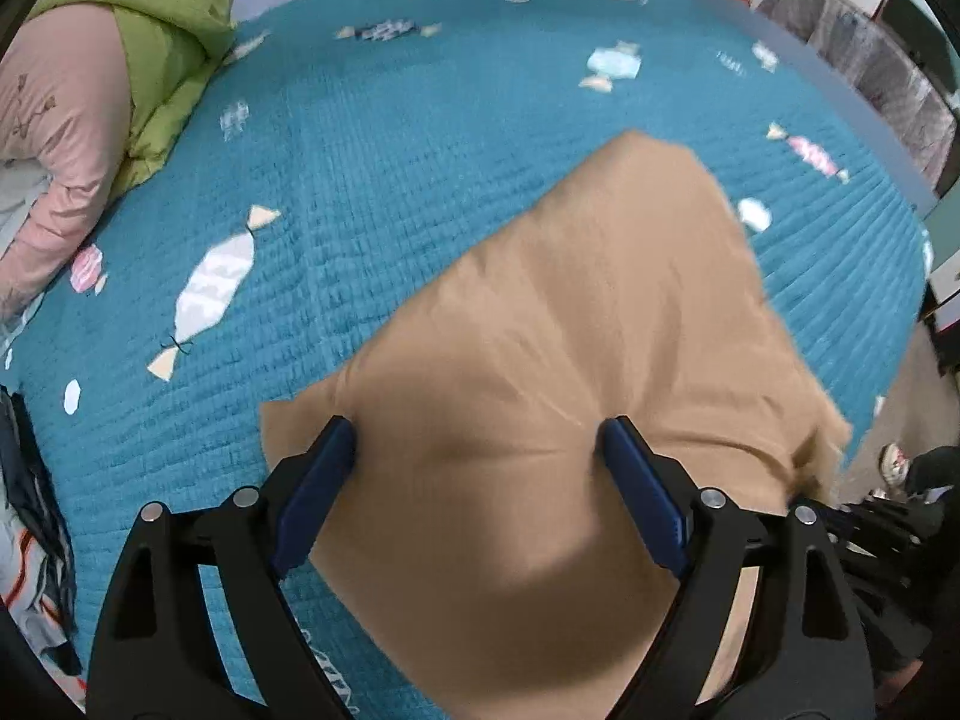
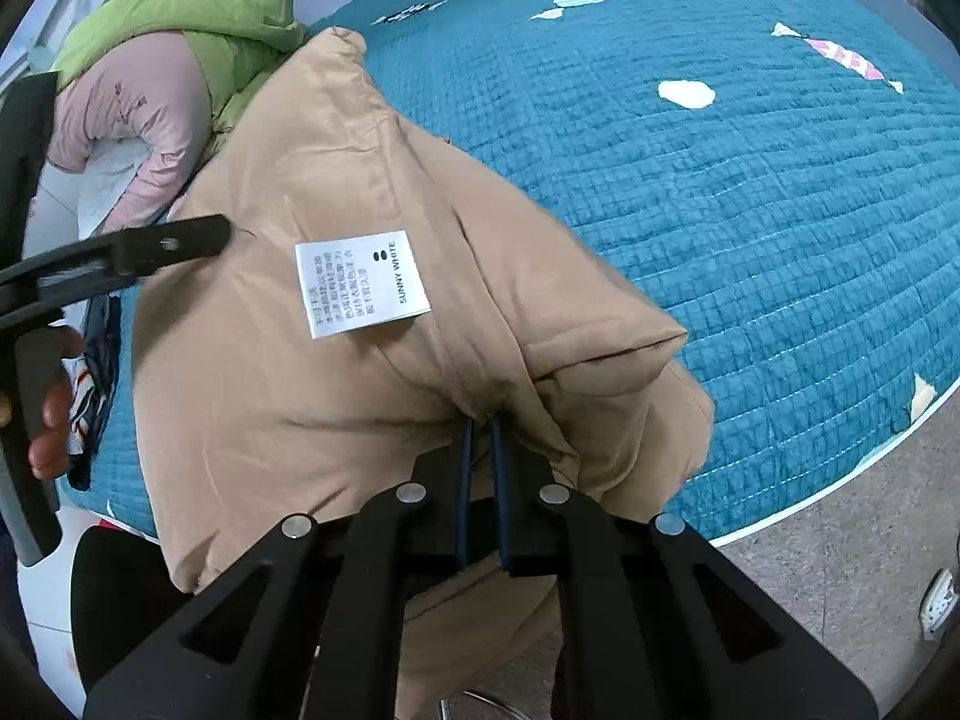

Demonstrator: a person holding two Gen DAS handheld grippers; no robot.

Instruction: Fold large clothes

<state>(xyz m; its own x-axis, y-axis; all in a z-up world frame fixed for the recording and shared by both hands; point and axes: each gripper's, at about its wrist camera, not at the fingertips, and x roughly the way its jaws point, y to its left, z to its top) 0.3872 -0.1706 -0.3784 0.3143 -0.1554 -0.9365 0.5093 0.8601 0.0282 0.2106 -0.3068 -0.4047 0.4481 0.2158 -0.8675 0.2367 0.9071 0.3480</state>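
Tan garment [image 2: 312,396] rumpled on teal quilt, inside out (white care label [image 2: 362,283] showing), front edge hanging off bed.

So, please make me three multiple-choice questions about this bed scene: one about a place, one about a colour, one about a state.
1. Where does the white care label sit?
A. on the tan garment
B. on the green jacket
C. on the floor

2. What colour is the quilt on the bed?
A. red
B. teal blue
C. yellow

3. How do the two grippers stand?
A. both open
B. left shut, right open
C. left open, right shut on the garment

Answers:
1 A: the label lies on the tan garment.
2 B: the quilted cover is teal with candy shapes.
3 C: the left gripper has its fingers wide apart above the cloth, and the right gripper pinches a fold.
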